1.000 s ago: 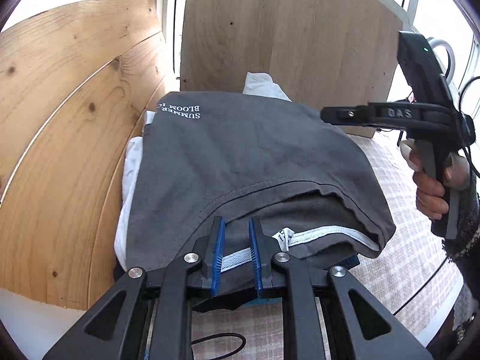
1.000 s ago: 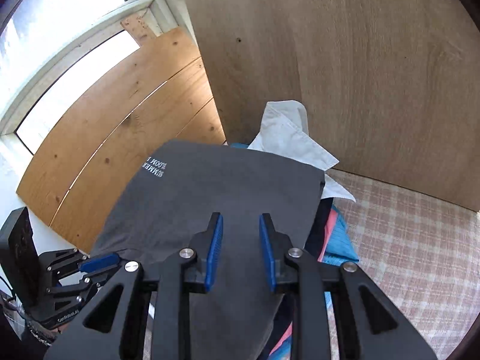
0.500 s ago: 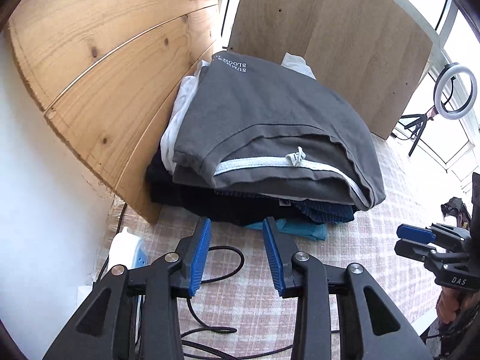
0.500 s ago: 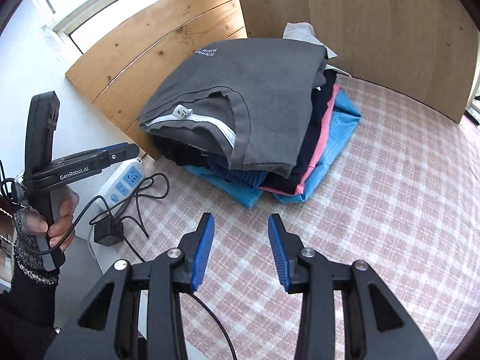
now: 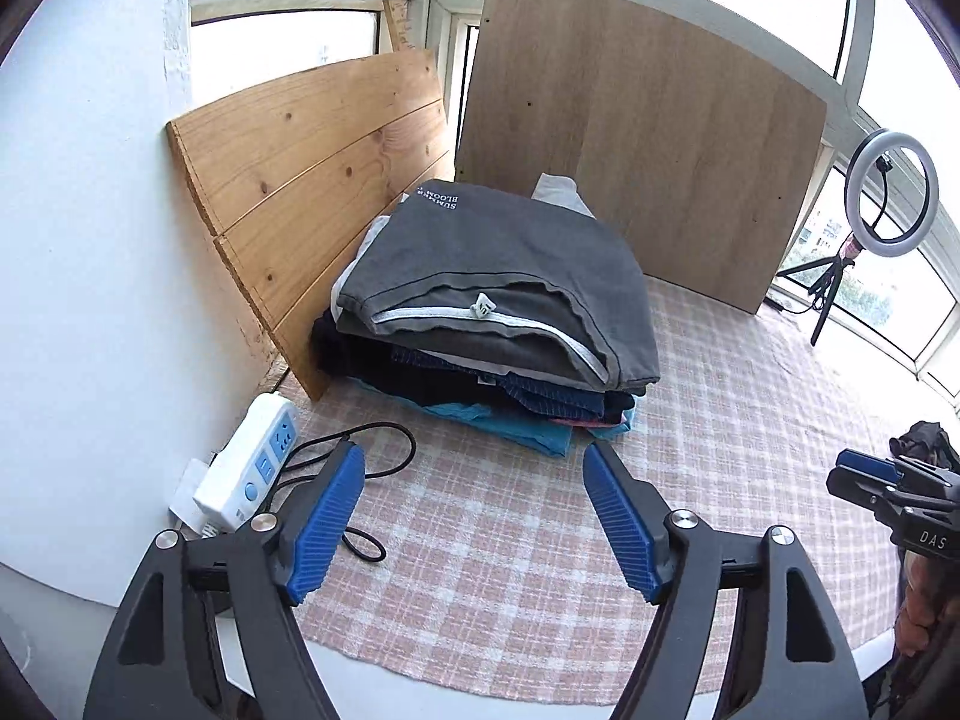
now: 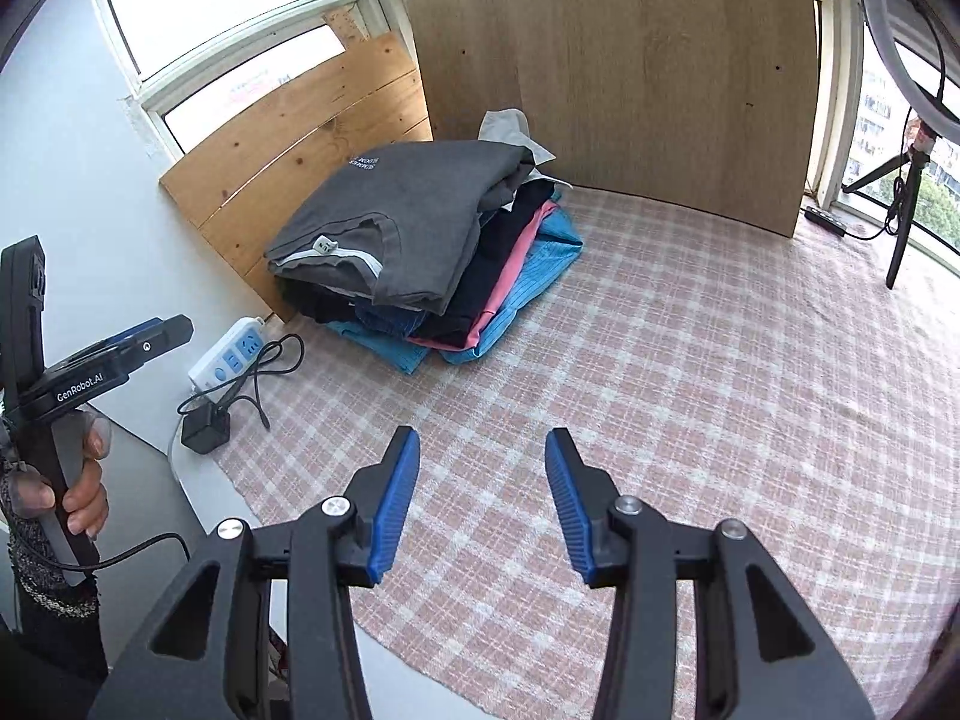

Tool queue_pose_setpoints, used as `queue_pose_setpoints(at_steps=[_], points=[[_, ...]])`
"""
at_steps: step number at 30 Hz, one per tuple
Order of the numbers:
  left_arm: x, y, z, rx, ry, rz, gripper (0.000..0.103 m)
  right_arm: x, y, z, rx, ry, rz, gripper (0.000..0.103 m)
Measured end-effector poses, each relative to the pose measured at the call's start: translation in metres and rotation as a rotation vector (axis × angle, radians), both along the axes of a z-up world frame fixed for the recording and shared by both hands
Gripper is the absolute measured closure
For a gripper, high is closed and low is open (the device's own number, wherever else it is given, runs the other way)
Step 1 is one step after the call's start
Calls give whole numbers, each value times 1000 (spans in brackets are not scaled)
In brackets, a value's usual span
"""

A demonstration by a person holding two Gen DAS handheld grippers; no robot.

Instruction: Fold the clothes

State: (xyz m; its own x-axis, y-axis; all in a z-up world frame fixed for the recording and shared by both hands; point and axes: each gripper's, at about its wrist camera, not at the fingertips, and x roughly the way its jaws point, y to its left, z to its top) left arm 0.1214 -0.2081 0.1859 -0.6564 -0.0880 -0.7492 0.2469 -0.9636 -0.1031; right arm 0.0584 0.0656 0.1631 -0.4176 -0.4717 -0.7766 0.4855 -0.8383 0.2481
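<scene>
Folded dark grey T-shirt [image 5: 498, 258] tops the far clothes stack; left tongs [image 5: 474, 516] and right tongs [image 6: 480, 498] hang spread, empty, above the pink checked cloth [image 6: 690, 360].

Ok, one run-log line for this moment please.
left gripper: open, empty | right gripper: open, empty | grey T-shirt: folded, top of clothes stack | checked cloth: bare in front

Wall: I see white plaster [image 5: 90, 276] at left.
Windows: bright daylight through white frames [image 6: 240, 54].
Boards: pine panel [image 5: 312, 180] and brown panel [image 5: 648, 138] lean upright.
Surface: pink checked cloth [image 6: 690, 360].
Lamp: ring light [image 5: 891, 192] on tripod.
</scene>
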Motion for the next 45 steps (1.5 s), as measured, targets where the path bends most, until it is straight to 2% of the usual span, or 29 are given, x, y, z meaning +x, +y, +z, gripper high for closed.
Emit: queue_pose_setpoints(at_steps=[6,12,19,32,45], points=[[36,53,9,-32,1,90,27,28,50,2,41,35,21,59],[69,99,6,-46,-40,187,26,50,99,-3,46,39,34,56],[102,136,5,-31,-41,225,26,67,135,-9,23,36,46,56],[129,157,19,-27,3,258,26,82,148,-8,6,62,68,55],[129,163,22,-45,16,256,25,82,151,-12,9,52,62,55]])
